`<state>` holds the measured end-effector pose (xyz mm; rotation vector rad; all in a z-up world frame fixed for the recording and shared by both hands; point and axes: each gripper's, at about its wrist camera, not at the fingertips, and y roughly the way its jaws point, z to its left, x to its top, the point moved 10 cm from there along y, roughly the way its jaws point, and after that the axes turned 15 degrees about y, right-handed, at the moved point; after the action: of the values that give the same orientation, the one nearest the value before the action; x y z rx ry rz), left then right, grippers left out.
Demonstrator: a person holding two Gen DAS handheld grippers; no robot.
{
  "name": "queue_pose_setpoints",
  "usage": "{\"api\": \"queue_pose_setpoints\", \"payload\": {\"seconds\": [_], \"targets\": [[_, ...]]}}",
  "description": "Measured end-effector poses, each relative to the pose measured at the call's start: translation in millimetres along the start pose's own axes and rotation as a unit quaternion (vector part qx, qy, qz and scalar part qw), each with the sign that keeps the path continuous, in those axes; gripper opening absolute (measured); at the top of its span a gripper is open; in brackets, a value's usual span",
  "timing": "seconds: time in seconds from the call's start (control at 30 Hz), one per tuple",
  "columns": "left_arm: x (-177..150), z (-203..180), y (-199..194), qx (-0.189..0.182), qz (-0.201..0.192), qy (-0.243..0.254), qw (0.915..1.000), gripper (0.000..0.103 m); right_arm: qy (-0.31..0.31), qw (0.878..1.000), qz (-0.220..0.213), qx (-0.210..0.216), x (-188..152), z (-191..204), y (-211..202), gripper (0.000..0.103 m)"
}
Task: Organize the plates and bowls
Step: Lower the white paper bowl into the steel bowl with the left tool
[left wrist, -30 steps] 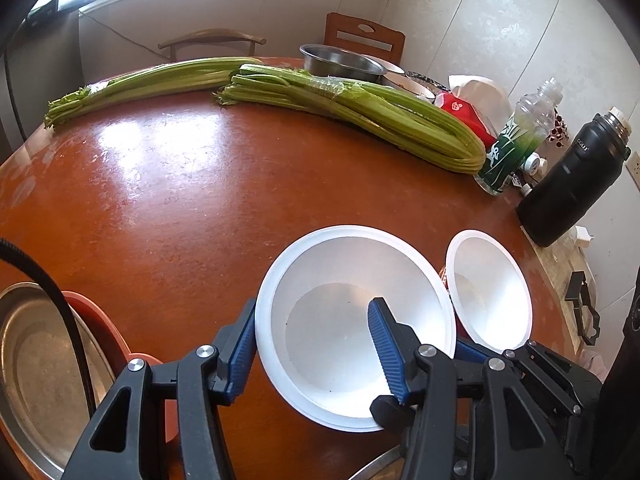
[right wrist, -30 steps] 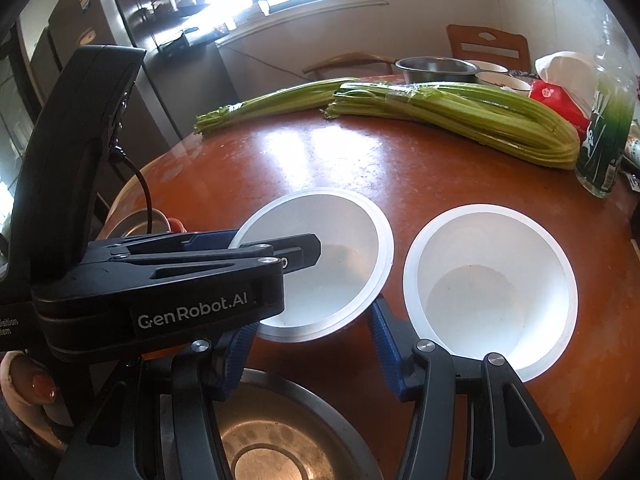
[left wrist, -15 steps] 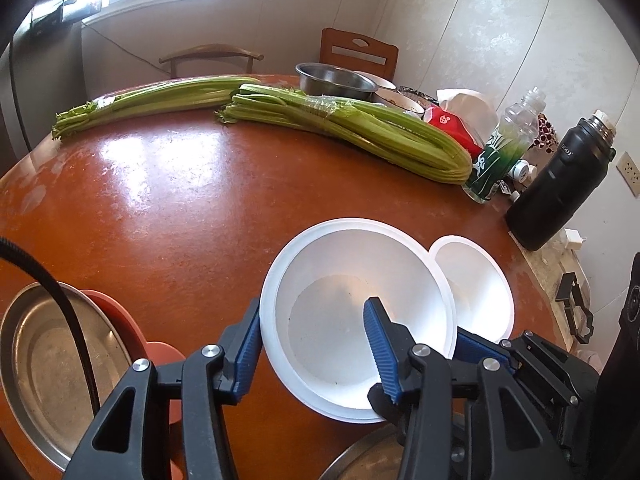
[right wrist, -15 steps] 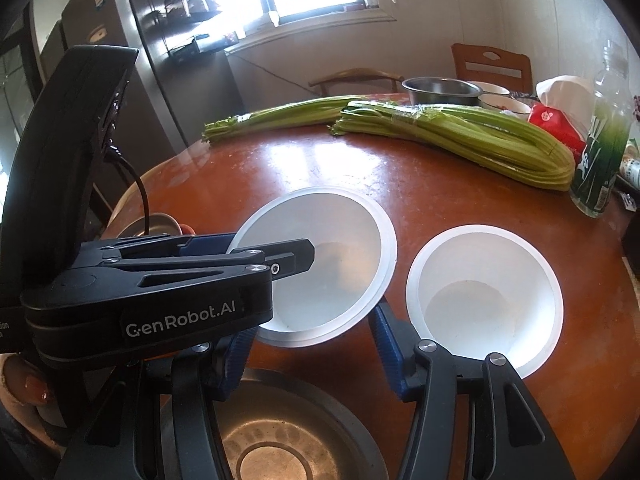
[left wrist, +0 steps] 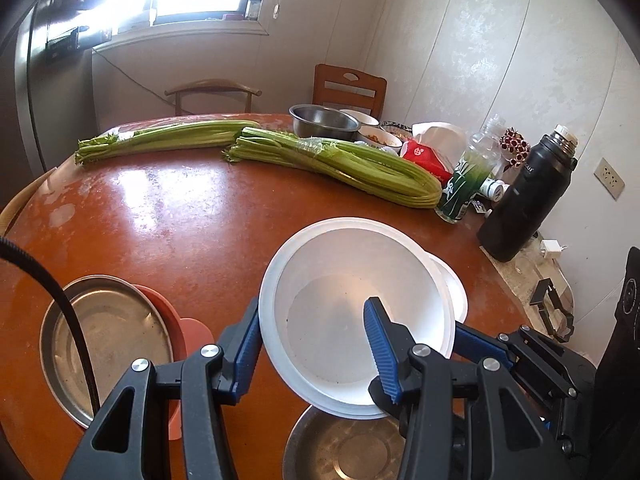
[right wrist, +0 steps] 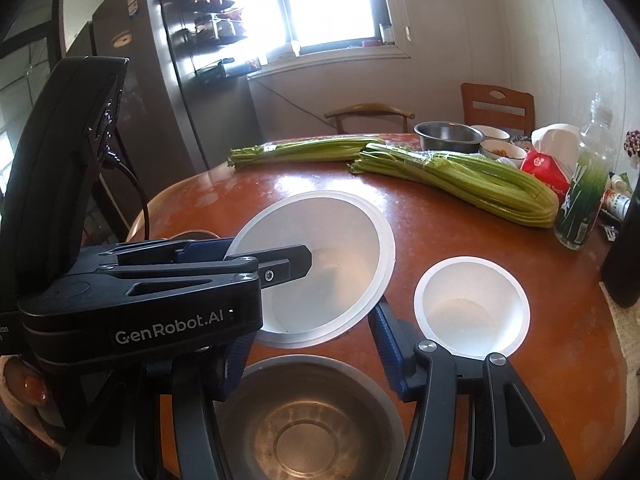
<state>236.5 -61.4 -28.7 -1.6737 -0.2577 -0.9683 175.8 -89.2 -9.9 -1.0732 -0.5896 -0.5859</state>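
Left tongs (left wrist: 312, 344) are clenched on the large white bowl (left wrist: 352, 304): one blue finger inside, one outside the near-left rim. The bowl is tilted and lifted off the bench (left wrist: 168, 220), sitting at centre-bottom of the left wrist view, where it covers most of the small white bowl (left wrist: 454, 284) at its right edge. In the right wrist view the large bowl (right wrist: 332, 256) hangs at mid-frame, the left tongs (right wrist: 264, 260) reaching in from the left, with the small white bowl (right wrist: 472, 308) standing flat on the bench to the lower right, apart from it. Right tongs (right wrist: 312, 356) are released, nothing between the fingers, hovering over a steel bowl (right wrist: 304, 428) at bottom centre. At lower left of the left view, a steel plate (left wrist: 100, 340) sits in an orange dish (left wrist: 176, 320). Celery bundles (left wrist: 336, 164) lie across the far bench; a green bottle (left wrist: 468, 176) and black flask (left wrist: 528, 196) are at the right.
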Motion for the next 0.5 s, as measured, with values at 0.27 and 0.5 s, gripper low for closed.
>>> {"api": "queue_pose_setpoints", "payload": {"seconds": [0.27, 0.5], "targets": [[-8, -15, -36, 0.009, -0.018, 0.008, 0.9998, 0.050, -0.008, 1.000, -0.017, 0.006, -9, 11, -31, 0.058], [-19, -30, -57, 0.016, -0.027, 0.014, 0.9994, 0.050, -0.016, 1.000, -0.024, 0.010, -21, 15, -52, 0.058]]}}
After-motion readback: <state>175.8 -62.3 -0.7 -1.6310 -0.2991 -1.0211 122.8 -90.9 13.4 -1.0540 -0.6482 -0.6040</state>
